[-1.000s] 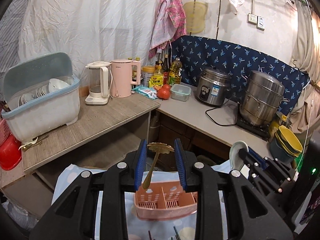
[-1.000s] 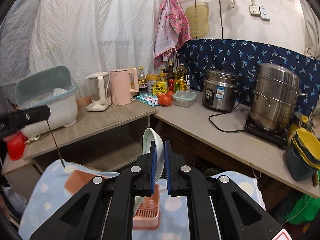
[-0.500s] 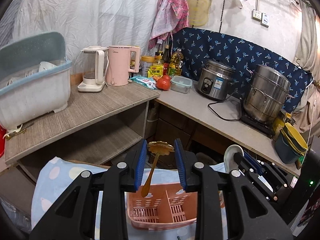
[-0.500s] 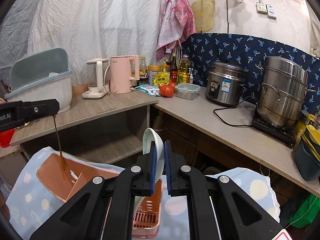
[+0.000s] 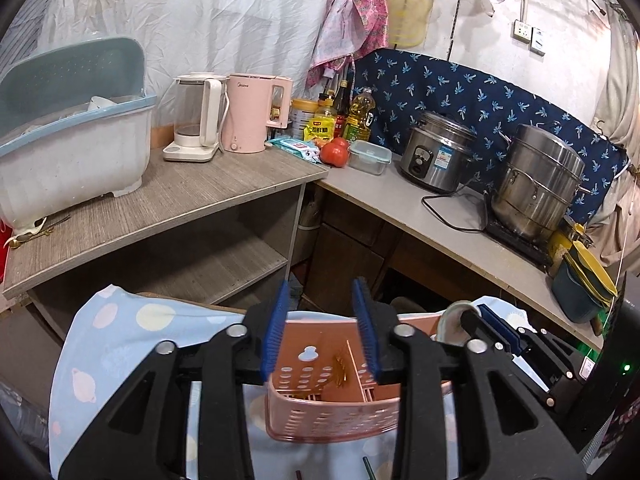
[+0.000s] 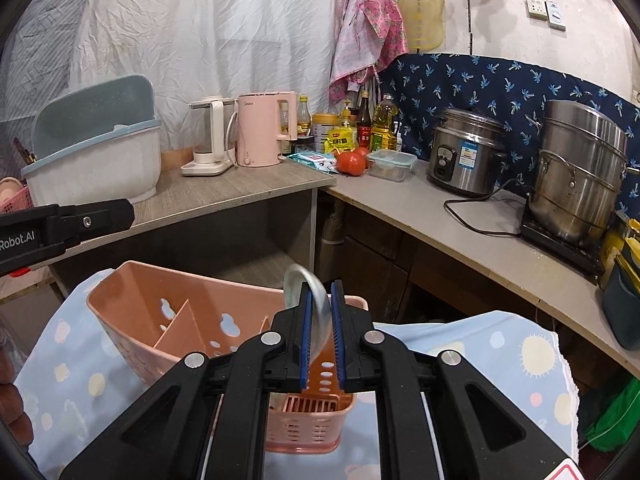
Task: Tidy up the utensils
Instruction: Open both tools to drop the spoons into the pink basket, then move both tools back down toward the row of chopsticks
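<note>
So the pink caddy [image 5: 332, 404] sits on the blue dotted cloth [image 5: 120, 344], toward its far edge, and it's where everything's headed. It's a perforated plastic thing with dividers splitting it into compartments, slotted floor, little cutouts in the back wall.

The gold utensil [image 5: 342, 366] is now down inside it, leaning against the divider, and it looks thin and brassy, mostly hidden by the wall. The left gripper [image 5: 320, 328] hangs right over the caddy with its jaws just opened up and nothing between the blue pads, so that one's delivered.

The right gripper [image 6: 320, 336] is over the caddy's right-hand end compartment with the pale ceramic spoon [image 6: 308, 304] between its jaws. The jaws are narrow and have just started easing apart; there's a visible sliver of gap on the right side of the spoon, so I'd call it released or nearly so, though I can't tell for sure whether the left pad is touching.

To do this bit well, I'd say keep the spoon's low end pointed into the compartment, open gently so it slides down rather than tipping over the rim, then lift straight up so the pads don't snag the caddy wall. Ceramic's slick and chips easily, so no dropping from high.
</note>
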### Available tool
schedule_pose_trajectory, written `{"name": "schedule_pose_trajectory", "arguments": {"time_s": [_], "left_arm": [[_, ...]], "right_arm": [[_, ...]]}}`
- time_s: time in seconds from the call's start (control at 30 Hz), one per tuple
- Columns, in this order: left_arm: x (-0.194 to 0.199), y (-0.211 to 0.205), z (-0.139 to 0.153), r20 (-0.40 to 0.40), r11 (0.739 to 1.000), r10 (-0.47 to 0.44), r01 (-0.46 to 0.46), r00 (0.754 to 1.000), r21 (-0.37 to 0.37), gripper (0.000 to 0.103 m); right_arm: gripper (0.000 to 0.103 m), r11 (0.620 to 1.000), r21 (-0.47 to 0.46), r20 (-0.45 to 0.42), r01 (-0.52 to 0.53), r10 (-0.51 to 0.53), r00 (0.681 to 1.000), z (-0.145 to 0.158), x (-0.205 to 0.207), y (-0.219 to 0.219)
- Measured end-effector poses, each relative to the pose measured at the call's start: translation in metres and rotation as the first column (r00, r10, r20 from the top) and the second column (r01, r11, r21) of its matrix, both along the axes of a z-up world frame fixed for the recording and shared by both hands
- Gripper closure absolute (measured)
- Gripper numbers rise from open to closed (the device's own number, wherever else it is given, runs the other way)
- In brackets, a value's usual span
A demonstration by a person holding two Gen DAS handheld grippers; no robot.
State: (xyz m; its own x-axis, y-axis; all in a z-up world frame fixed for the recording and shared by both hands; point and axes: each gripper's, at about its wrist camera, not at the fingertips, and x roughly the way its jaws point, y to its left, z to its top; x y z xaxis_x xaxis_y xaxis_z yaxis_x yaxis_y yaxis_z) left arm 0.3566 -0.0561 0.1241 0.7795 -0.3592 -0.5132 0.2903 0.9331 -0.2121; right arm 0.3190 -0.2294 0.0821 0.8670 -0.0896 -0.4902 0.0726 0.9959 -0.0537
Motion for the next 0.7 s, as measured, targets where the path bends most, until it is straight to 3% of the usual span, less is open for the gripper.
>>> {"name": "schedule_pose_trajectory", "arguments": {"time_s": [0.03, 0.1, 0.13, 0.37, 0.7], "left_arm": [[-0.002, 0.002, 0.001, 0.006, 1.000, 0.008, -0.008, 1.000, 0.000, 0.060], [-0.005, 0.005, 0.003, 0.013, 1.000, 0.016, -0.016, 1.000, -0.007, 0.054], [-0.006, 0.006, 0.004, 0.015, 1.000, 0.021, -0.021, 1.000, -0.007, 0.052], [-0.014, 0.017, 0.010, 0.000, 0.999, 0.034, -0.034, 0.999, -0.021, 0.049], [-0.053, 0.038, 0.007, -0.040, 0.997, 0.071, -0.070, 0.997, 0.022, 0.047]], "right_arm": [[0.085, 1.000, 0.001, 0.002, 0.002, -0.002, 1.000, 0.000, -0.002, -0.001], [0.058, 1.000, 0.002, 0.036, 0.022, -0.022, 0.999, 0.004, -0.010, -0.003], [0.055, 1.000, 0.006, 0.053, 0.030, -0.030, 0.998, 0.006, -0.013, -0.003], [0.054, 0.998, 0.031, 0.084, 0.050, -0.052, 0.995, 0.024, -0.032, -0.012], [0.054, 0.996, 0.062, 0.020, 0.059, -0.060, 0.998, 0.017, -0.082, -0.014]]}}
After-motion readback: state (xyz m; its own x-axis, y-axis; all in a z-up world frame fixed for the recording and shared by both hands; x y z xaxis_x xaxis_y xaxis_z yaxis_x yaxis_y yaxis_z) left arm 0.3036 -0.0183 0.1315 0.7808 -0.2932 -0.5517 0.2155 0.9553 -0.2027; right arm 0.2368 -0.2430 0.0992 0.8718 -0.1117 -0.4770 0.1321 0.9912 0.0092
